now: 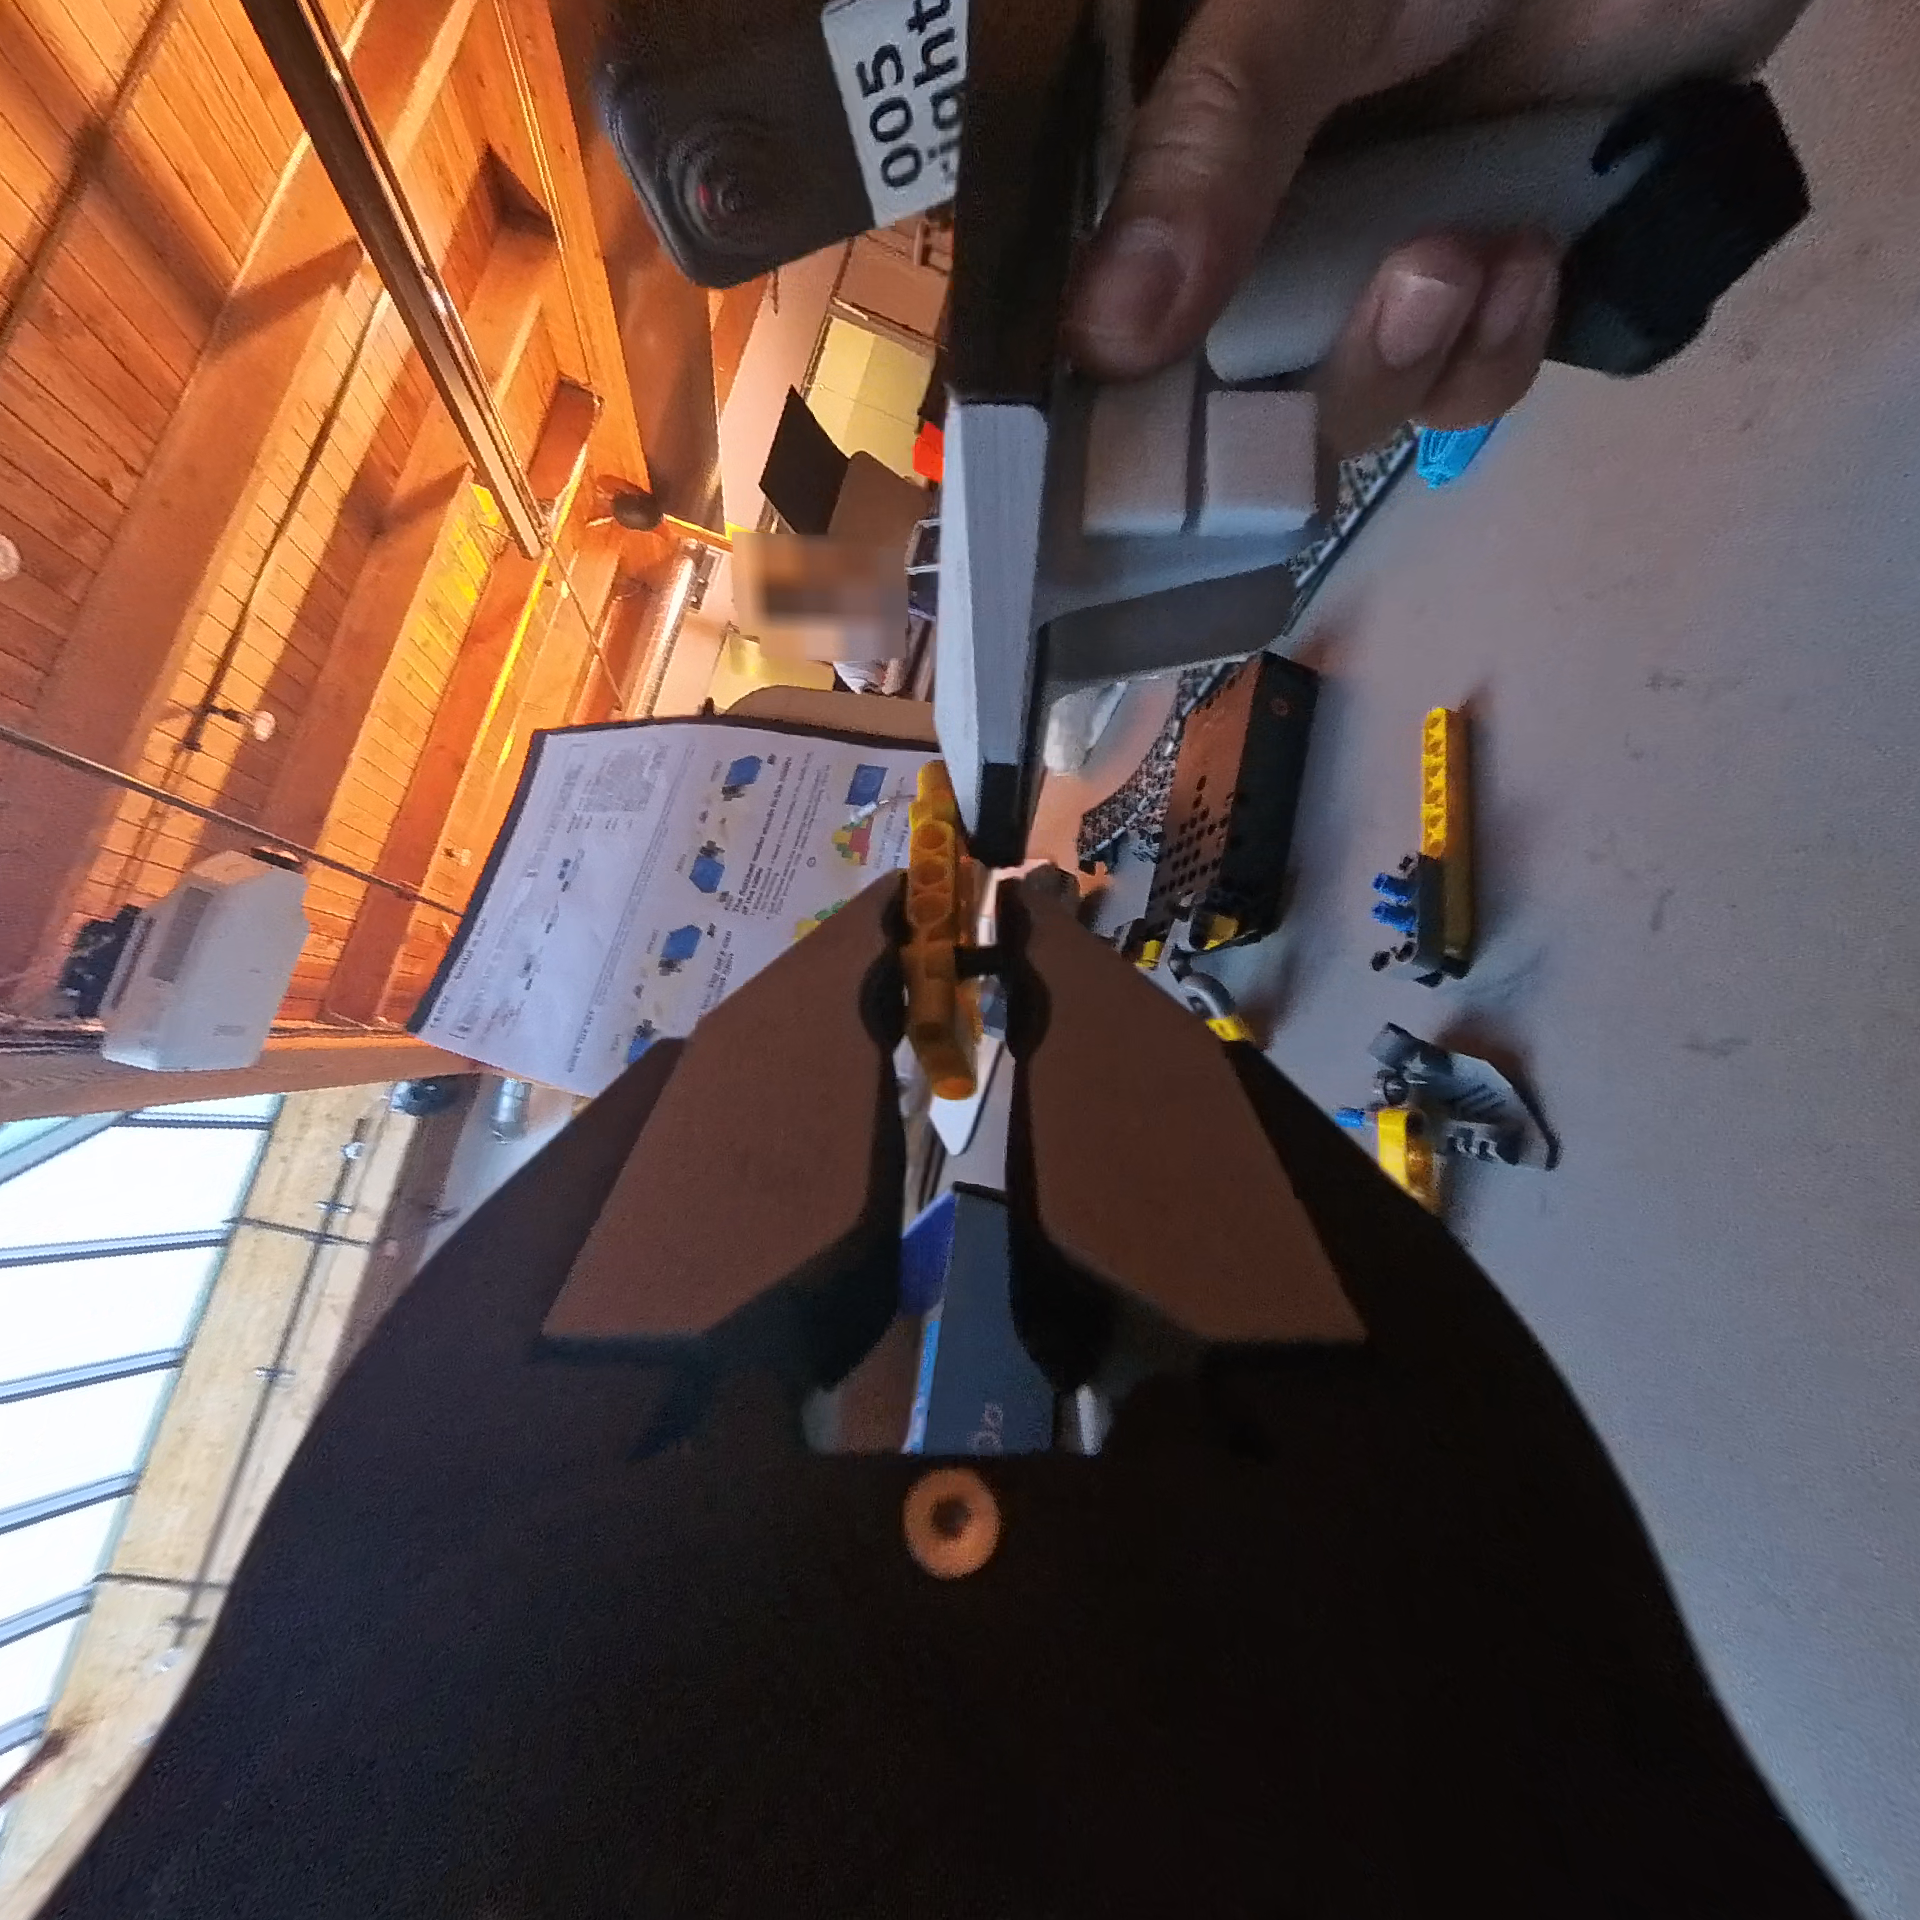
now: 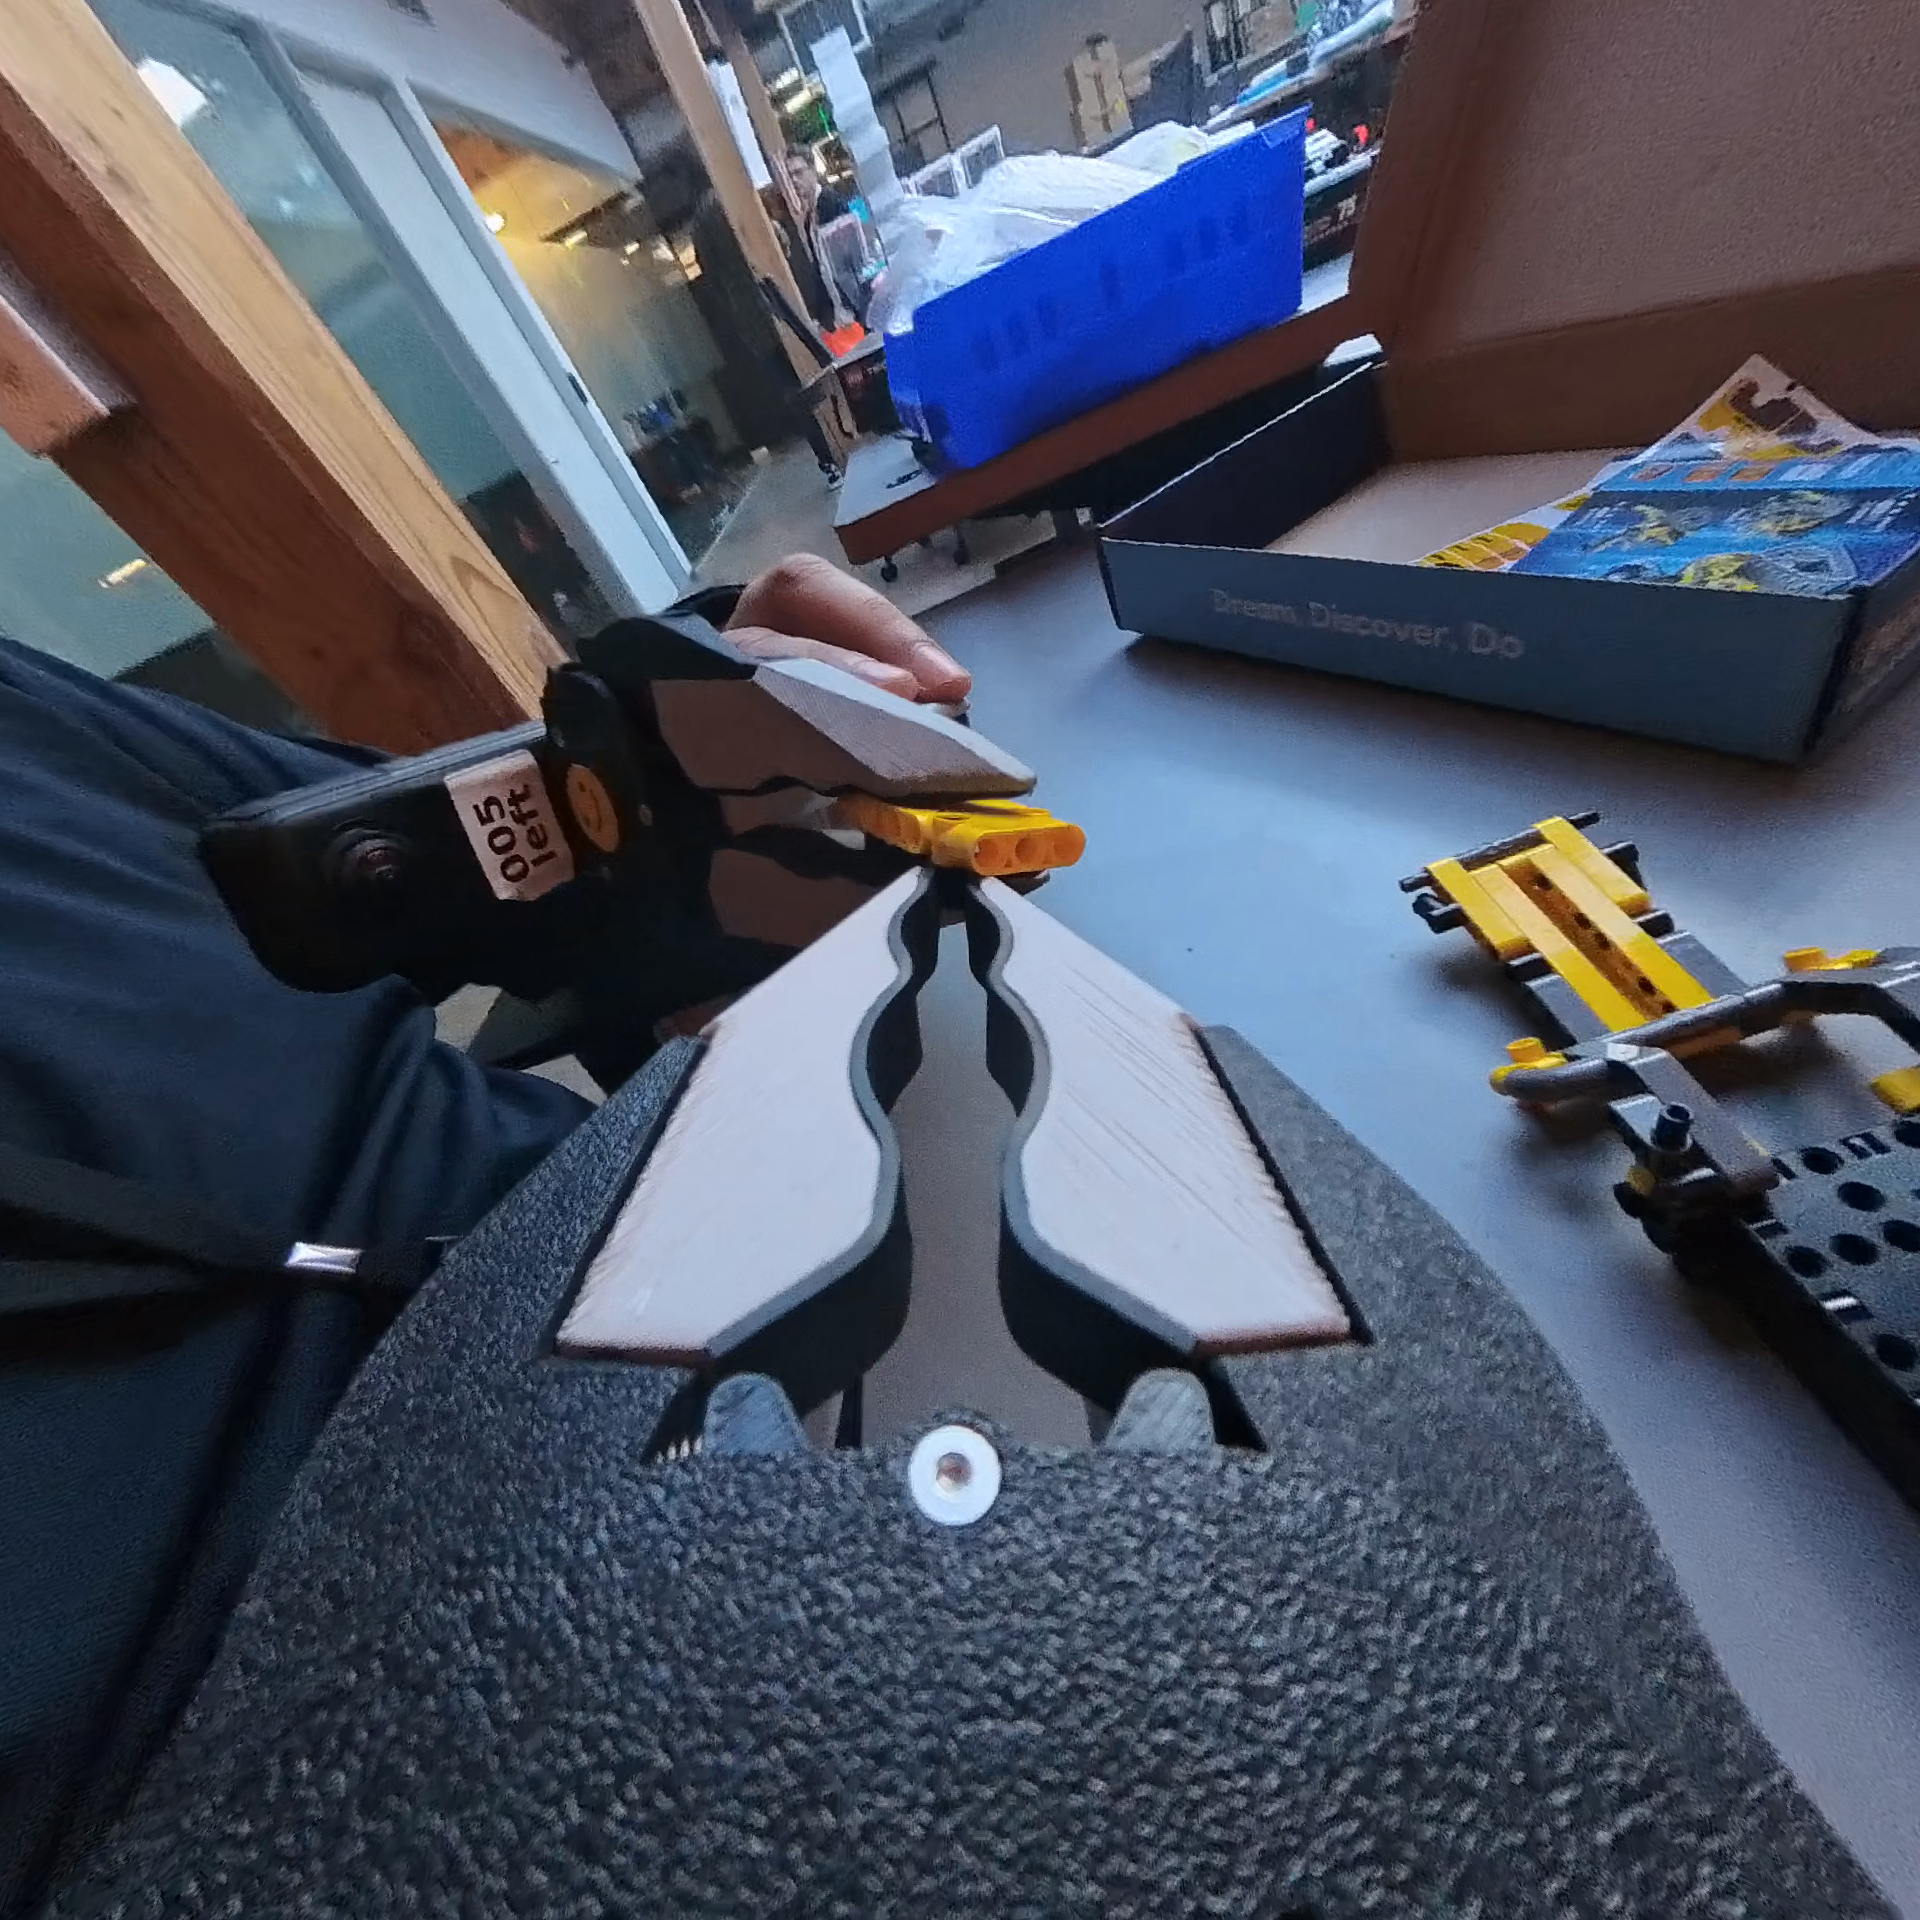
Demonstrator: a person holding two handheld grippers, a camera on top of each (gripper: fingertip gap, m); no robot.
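Crosswise, the yellow beam (image 2: 961,836) sits clamped in the left gripper (image 1: 961,925); the right gripper (image 2: 948,883) pinches a small dark piece directly beneath it.

Stuff I can't make out, all relative to yellow beam (image 1: 935,940):

- whatever right gripper (image 2: 951,883) pinches just under beam: too small, hidden by tips
- beam's near end buried between left gripper (image 1: 956,914) fingers
- small grey piece beside beam, half hidden, kind unclear
- booklet (image 1: 665,894) behind beam: lower corner covered by finger, print too small
- hand (image 1: 1299,208) above beam cut off by top edge
- black holed frame (image 2: 1818,1247) right of beam runs off picture edge
- mosaic patch beyond booklet
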